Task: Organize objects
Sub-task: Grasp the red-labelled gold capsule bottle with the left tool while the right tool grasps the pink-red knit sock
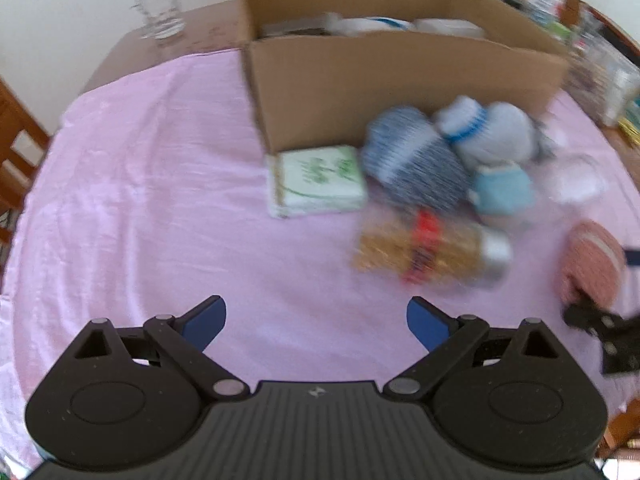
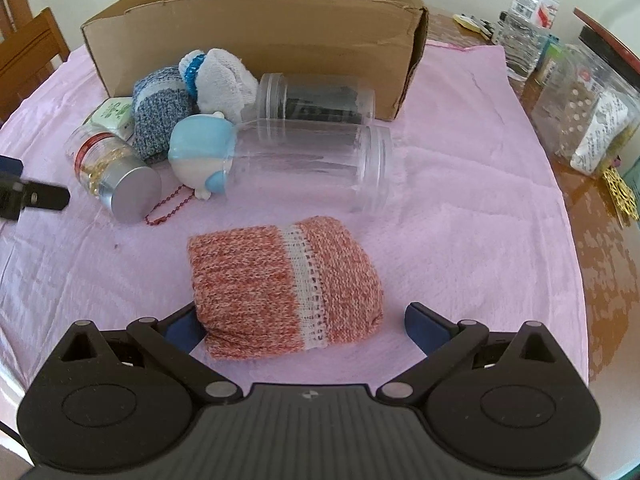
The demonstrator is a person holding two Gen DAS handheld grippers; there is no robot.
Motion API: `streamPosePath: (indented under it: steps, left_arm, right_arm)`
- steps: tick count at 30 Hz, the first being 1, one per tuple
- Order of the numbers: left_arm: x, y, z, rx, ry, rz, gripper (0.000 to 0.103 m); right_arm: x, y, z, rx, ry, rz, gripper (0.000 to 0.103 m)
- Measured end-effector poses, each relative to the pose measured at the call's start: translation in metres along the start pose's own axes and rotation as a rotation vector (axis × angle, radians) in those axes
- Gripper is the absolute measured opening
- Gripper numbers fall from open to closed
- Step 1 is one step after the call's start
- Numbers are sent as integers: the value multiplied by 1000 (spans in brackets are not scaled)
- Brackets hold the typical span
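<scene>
Right tool (image 2: pixel 304 326) spread wide around a rolled pink knitted sock (image 2: pixel 284 288) lying on the pink cloth (image 2: pixel 460 216) of the table; its left finger touches the roll, its right finger stands apart from it. Left tool (image 1: pixel 316 326) wide open over bare cloth, holding nothing. Behind the sock: two clear jars (image 2: pixel 316 160) on their sides, a blue toy (image 2: pixel 200 152), further rolled socks (image 2: pixel 160 112) and an open cardboard box (image 2: pixel 260 36).

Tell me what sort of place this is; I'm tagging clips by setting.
Probably a home dining room: a brown wooden table under a pink cloth, a wooden chair beside it, and a clear drinking glass.
</scene>
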State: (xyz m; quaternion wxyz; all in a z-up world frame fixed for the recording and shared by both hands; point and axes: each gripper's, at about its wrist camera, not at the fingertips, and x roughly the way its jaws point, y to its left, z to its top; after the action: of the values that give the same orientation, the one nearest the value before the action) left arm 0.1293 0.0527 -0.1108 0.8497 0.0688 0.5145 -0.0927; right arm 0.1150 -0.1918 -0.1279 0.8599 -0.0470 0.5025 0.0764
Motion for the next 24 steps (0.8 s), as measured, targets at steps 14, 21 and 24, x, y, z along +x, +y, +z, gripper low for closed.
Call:
streamPosePath:
  steps: [14, 21, 24]
  left_arm:
    - [21, -47, -11, 67, -31, -63, 103]
    - [28, -50, -3, 68, -96, -64, 103]
    - [28, -50, -1, 82, -113, -73, 103]
  right_arm:
    - [0, -7, -2, -113, -30, 67, 103]
    - [0, -8, -3, -147, -53, 88, 103]
    - [0, -7, -3, -146, -64, 89, 103]
